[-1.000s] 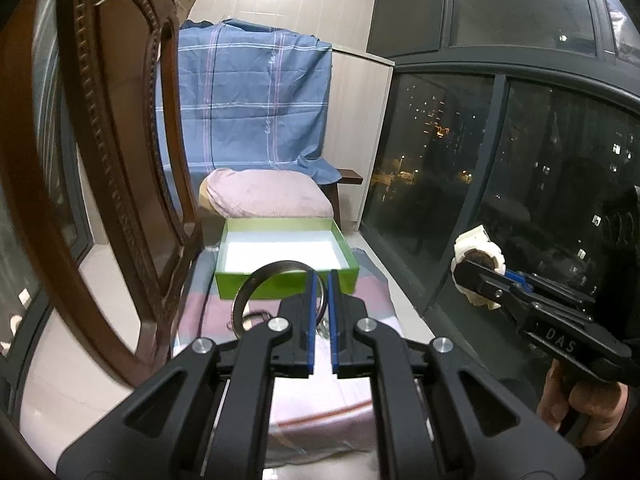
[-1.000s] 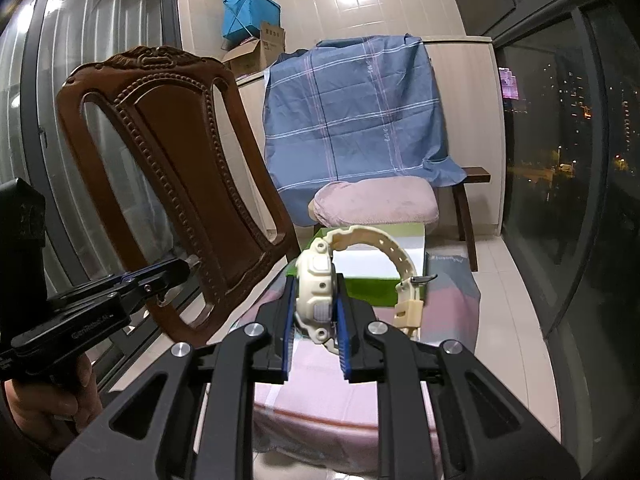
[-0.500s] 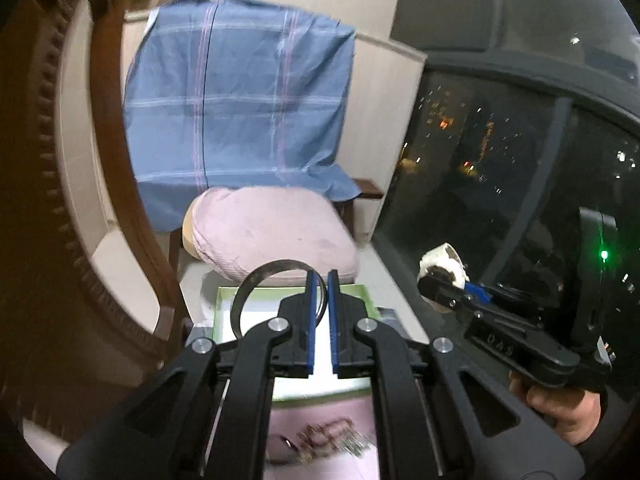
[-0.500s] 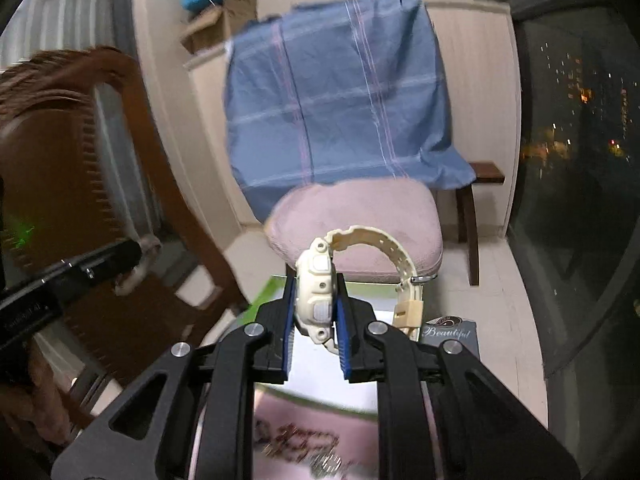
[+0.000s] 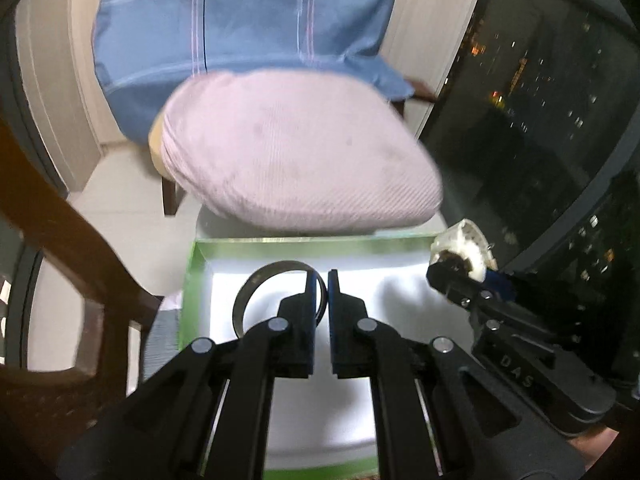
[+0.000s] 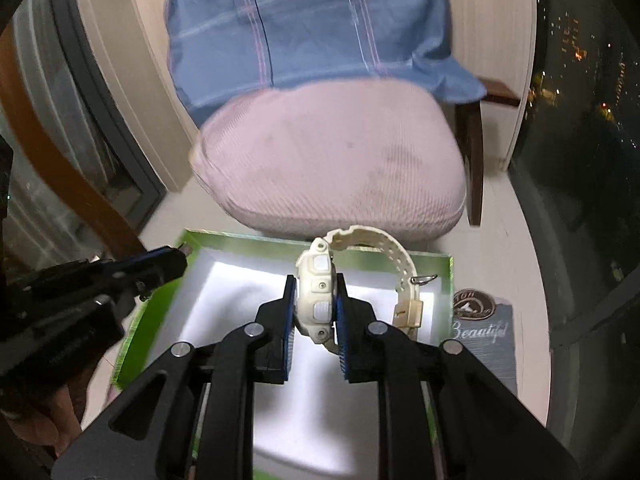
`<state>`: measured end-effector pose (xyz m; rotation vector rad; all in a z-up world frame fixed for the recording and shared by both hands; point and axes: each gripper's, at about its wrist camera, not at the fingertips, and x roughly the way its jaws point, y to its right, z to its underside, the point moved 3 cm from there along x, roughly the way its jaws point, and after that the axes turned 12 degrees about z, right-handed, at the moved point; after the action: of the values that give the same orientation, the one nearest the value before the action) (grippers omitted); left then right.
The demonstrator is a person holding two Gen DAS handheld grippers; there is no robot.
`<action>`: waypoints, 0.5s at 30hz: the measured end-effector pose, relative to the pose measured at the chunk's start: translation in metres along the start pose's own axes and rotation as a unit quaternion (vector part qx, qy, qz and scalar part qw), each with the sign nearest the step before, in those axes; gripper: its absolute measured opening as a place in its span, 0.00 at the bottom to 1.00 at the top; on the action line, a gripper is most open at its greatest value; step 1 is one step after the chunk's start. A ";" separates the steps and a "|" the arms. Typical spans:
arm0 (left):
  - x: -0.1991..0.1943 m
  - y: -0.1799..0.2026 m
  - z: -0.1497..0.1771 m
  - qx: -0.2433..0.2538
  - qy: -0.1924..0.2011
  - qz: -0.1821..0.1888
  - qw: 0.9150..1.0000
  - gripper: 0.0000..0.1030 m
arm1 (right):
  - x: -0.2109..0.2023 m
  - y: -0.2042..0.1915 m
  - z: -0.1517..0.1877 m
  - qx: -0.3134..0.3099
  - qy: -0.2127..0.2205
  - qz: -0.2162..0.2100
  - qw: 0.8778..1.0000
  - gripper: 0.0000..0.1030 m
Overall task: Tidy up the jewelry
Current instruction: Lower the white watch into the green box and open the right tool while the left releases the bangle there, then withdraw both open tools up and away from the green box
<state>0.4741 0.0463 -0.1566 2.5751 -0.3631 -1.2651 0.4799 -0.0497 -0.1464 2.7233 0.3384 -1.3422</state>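
Note:
A green box with a white lining (image 5: pixel 190 276) (image 6: pixel 446 268) lies open below both grippers. My left gripper (image 5: pixel 321 280) is shut on a dark metal bangle (image 5: pixel 256 280) and holds it over the box's middle. My right gripper (image 6: pixel 316 286) is shut on a cream-white wristwatch (image 6: pixel 318 276), its strap (image 6: pixel 394 252) arching to the right, also over the box. The right gripper with the watch (image 5: pixel 460 242) shows at the right of the left wrist view. The left gripper (image 6: pixel 176 258) shows at the left of the right wrist view.
A pink cushion (image 5: pixel 296 148) on a wooden chair sits just behind the box, with a blue plaid cloth (image 5: pixel 240 12) behind it. A carved wooden chair back (image 5: pixel 60 240) stands at the left. A grey "Beautiful" card (image 6: pixel 480 328) lies right of the box. Dark windows are at the right.
Both grippers have moved forward and tipped down over the green box, still holding the bangle and the watch. The loose jewelry on the pink cloth has dropped out of view.

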 end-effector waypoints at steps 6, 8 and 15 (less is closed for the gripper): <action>0.045 -0.021 0.002 -0.023 -0.049 -0.017 0.998 0.05 | 0.043 0.006 0.005 0.018 -0.059 0.007 0.998 0.18; 0.053 -0.027 0.001 -0.026 -0.057 -0.022 0.998 0.05 | 0.050 0.011 0.005 0.029 -0.070 0.008 0.997 0.18; 0.054 -0.029 0.003 -0.022 -0.063 -0.032 0.997 0.18 | 0.057 0.020 0.003 0.044 -0.087 0.004 0.995 0.53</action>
<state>0.5066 0.0552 -0.2078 2.4962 -0.2752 -1.4445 0.5162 -0.0608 -0.1938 2.6451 0.2588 -1.6156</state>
